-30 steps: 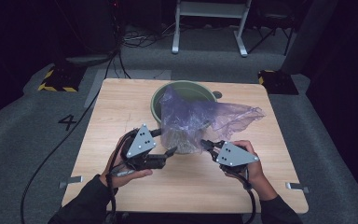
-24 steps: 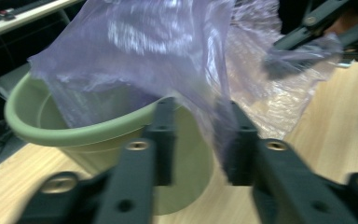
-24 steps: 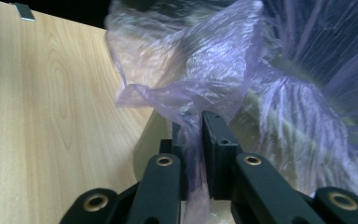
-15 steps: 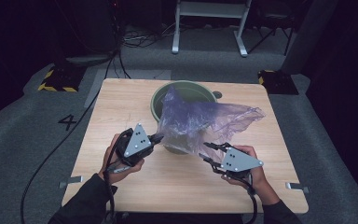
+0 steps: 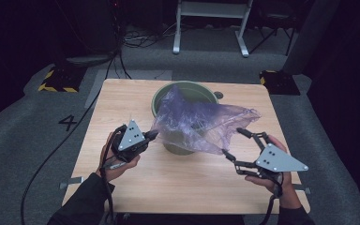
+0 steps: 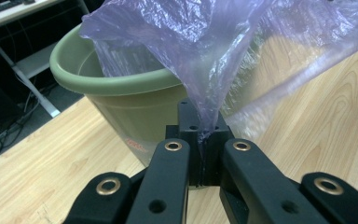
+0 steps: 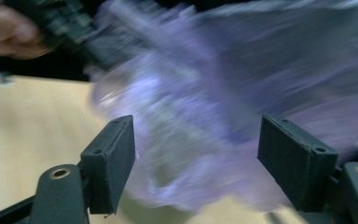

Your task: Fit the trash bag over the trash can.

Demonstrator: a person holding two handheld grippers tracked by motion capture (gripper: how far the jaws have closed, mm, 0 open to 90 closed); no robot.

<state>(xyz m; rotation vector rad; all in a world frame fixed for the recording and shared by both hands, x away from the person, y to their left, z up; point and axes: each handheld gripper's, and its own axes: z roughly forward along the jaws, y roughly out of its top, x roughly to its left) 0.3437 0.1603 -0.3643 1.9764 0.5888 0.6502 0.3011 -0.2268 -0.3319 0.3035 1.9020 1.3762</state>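
Thin translucent purple plastic bag point(image 5: 201, 124) draped over round olive-green plastic bin point(image 5: 176, 93), likely to line it | left gripper point(image 5: 151, 136) clamped on bag edge | right gripper point(image 5: 236, 143) jaws just opened, apart, bag free.

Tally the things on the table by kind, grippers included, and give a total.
Green bucket: 1
Purple plastic bag: 1
Grippers: 2, left gripper shut on the bag, right gripper open, its jaws having just been opening with nothing pressed between them
Total: 4

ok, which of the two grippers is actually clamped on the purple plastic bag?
The left gripper, jaws pinched on the translucent purple plastic bag; the right gripper is wide open, gripping nothing.
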